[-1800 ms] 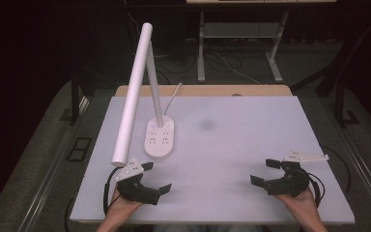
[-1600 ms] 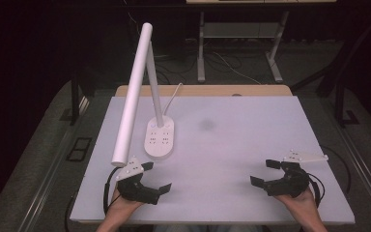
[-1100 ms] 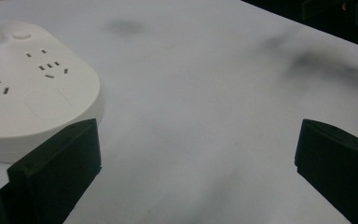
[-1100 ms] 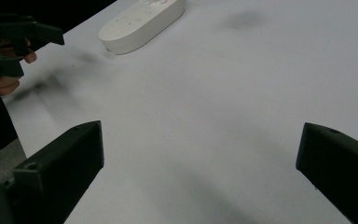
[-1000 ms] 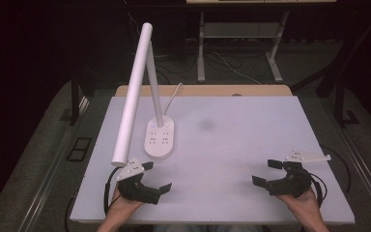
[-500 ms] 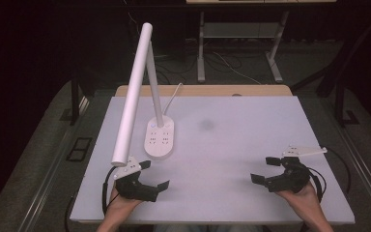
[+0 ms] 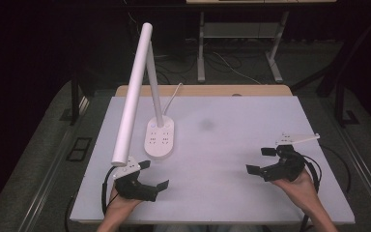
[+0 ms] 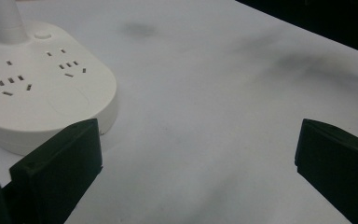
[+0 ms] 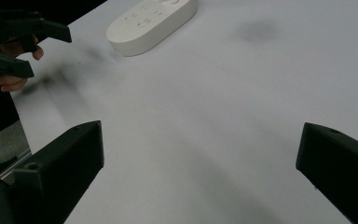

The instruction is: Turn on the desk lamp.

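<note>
White table [image 7: 232, 145], lamp base [image 7: 160, 139] on it

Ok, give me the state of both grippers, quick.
Left gripper: open, holding nothing, near the lamp base.
Right gripper: open, holding nothing, over the bare table.

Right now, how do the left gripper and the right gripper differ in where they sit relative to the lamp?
The left gripper sits close to the lamp base, under the tip of the lamp head; the right gripper is far across the table. The left gripper sits nearer the table's front edge; the right gripper sits slightly farther back. Both are open, hand-held and holding nothing.
</note>
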The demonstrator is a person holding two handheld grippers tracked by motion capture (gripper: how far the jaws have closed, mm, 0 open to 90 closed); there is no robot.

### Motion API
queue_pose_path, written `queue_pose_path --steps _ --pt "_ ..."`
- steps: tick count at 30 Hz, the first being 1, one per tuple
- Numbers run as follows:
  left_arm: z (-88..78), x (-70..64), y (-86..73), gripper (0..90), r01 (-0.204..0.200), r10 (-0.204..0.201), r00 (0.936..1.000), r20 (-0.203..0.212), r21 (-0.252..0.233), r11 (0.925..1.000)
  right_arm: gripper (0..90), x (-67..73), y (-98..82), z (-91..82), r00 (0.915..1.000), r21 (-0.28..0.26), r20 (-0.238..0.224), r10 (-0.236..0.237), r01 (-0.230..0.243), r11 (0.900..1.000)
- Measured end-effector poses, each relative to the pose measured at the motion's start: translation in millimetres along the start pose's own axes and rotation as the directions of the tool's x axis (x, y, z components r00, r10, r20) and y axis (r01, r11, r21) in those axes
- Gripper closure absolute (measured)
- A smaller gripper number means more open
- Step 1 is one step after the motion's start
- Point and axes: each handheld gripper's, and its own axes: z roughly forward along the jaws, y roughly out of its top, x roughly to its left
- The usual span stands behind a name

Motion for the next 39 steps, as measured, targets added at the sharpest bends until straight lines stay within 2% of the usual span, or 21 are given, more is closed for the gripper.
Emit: queue_pose_path --steps 9,19,30,39 --pt "0.7 -1.2 -0.3 0.0 0.009 -0.009 1.0 0.002 -0.001 1.0 0.4 -0.2 18.6 5.8 0.9996 0.001 0.003 -0.027 0.027 1.0" --pt "1.4 -1.1 -0.2 0.0 0.008 -0.008 1.0 0.005 -0.003 1.0 0.4 3.2 31.5 19.3 0.9991 0.012 -0.023 -0.037 0.037 0.999" --pt "0.6 -1.2 -0.1 0.0 0.004 -0.004 1.0 0.005 0.001 1.0 0.4 9.6 56.7 41.1 0.9958 0.042 -0.043 -0.08 0.082 0.996" --pt "0.6 -1.2 -0.3 0.0 0.002 -0.002 1.0 0.005 0.002 1.0 0.4 11.8 73.8 54.5 0.9946 0.06 -0.055 -0.088 0.091 0.994"
